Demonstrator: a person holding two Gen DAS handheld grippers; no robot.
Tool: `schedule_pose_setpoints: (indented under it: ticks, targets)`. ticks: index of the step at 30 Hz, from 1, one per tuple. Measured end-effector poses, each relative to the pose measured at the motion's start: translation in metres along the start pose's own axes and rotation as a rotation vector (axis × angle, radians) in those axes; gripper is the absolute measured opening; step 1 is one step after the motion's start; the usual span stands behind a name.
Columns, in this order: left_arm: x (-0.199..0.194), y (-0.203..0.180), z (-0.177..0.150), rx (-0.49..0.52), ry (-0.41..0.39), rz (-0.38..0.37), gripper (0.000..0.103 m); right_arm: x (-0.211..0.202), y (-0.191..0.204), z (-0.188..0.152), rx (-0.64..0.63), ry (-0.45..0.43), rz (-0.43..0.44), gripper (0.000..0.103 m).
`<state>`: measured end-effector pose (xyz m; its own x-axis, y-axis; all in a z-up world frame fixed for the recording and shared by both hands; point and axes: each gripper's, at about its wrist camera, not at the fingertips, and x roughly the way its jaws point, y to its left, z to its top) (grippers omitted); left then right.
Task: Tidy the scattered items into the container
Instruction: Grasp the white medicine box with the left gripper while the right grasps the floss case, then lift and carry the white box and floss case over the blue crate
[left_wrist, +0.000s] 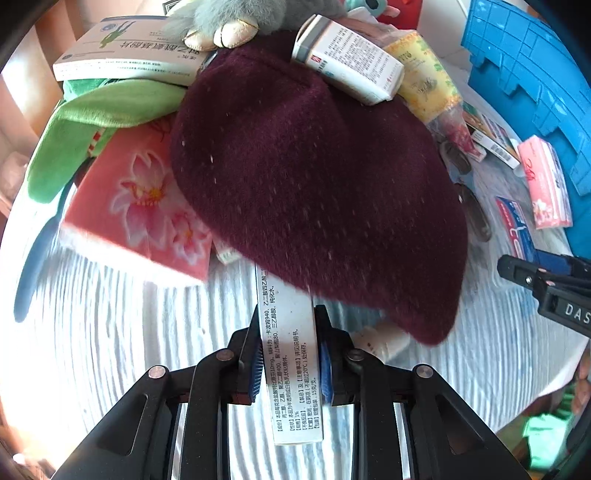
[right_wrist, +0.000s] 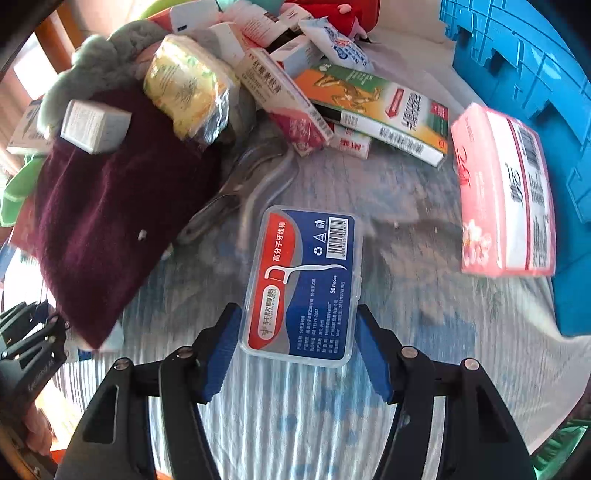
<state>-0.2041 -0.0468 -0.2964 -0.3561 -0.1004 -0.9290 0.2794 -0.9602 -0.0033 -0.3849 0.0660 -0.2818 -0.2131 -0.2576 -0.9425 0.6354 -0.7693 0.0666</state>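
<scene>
Both tongs stand at small boxes beside the blue crate, each ready to lift one clear.

The blue crate (right_wrist: 524, 92) stands at the right edge of the cloth-covered bench (right_wrist: 424, 295), with the maroon knitted hat (left_wrist: 314, 177) heaped over the pile. The floss-pick box (right_wrist: 303, 284) lies flat between the right tongs (right_wrist: 297, 354), whose pads sit at its sides with slight gaps, so they should close squarely before lifting. The left tongs (left_wrist: 290, 358) pinch the narrow white medicine carton (left_wrist: 291, 362), its far end tucked under the hat, so it likely wants drawing back first.
</scene>
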Motion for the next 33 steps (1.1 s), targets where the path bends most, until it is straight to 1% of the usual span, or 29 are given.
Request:
schedule_pose_setpoints:
  ticks: [5,9,10,12,13,14,16,17,18,19,20,21,25,30,31,32,33]
  targets:
    - [-0.007,0.001,-0.017,0.009,0.03,-0.002,0.023,-0.007,0.001,-0.012,-0.028,0.037,0.002,0.061]
    - [-0.008,0.002,-0.022,0.001,0.044,0.01,0.024,-0.008,0.001,-0.008,-0.026,0.04,0.012,0.062]
    - [-0.008,0.002,-0.021,-0.003,0.044,0.012,0.027,-0.007,0.001,-0.005,-0.018,0.035,0.015,0.062]
    - [-0.007,0.001,-0.019,-0.008,0.037,0.018,0.037,-0.006,0.001,0.001,-0.009,0.026,0.015,0.062]
    - [-0.007,0.0,-0.018,-0.008,0.033,0.024,0.038,-0.005,0.002,0.004,-0.005,0.022,0.015,0.062]
    - [-0.006,-0.001,-0.017,-0.008,0.032,0.028,0.038,-0.004,0.003,0.007,-0.002,0.019,0.016,0.064]
    - [-0.004,-0.001,-0.017,-0.012,0.037,0.025,0.038,-0.002,0.006,0.014,0.001,0.015,0.015,0.072]
    - [-0.004,-0.001,-0.018,-0.016,0.035,0.02,0.037,-0.001,0.007,0.016,0.001,0.014,0.014,0.075]
    - [-0.004,-0.001,-0.018,-0.019,0.035,0.015,0.029,0.0,0.008,0.019,0.003,0.012,0.014,0.075]
    - [-0.005,-0.001,-0.019,-0.02,0.035,0.006,0.022,0.001,0.009,0.022,0.008,0.009,0.013,0.075]
    - [-0.006,-0.001,-0.019,-0.02,0.037,0.007,0.023,0.002,0.009,0.025,0.013,0.008,0.01,0.072]
    - [-0.007,-0.001,-0.02,-0.021,0.038,0.012,0.023,0.004,0.01,0.027,0.012,0.012,0.001,0.061]
    - [-0.016,0.001,-0.022,-0.019,0.028,0.014,0.023,0.006,0.016,0.036,-0.003,0.017,-0.005,0.06]
    - [-0.042,0.003,-0.025,-0.006,-0.006,0.013,0.023,-0.003,0.028,0.049,-0.021,0.002,0.011,0.06]
    - [-0.043,-0.002,-0.014,0.0,-0.015,0.015,0.023,-0.006,0.03,0.052,-0.026,-0.004,0.014,0.06]
    - [-0.047,0.001,-0.011,0.005,-0.025,0.018,0.023,-0.01,0.033,0.055,-0.031,-0.012,0.018,0.06]
    - [-0.054,0.011,-0.015,0.009,-0.037,0.021,0.023,-0.014,0.037,0.06,-0.037,-0.021,0.022,0.06]
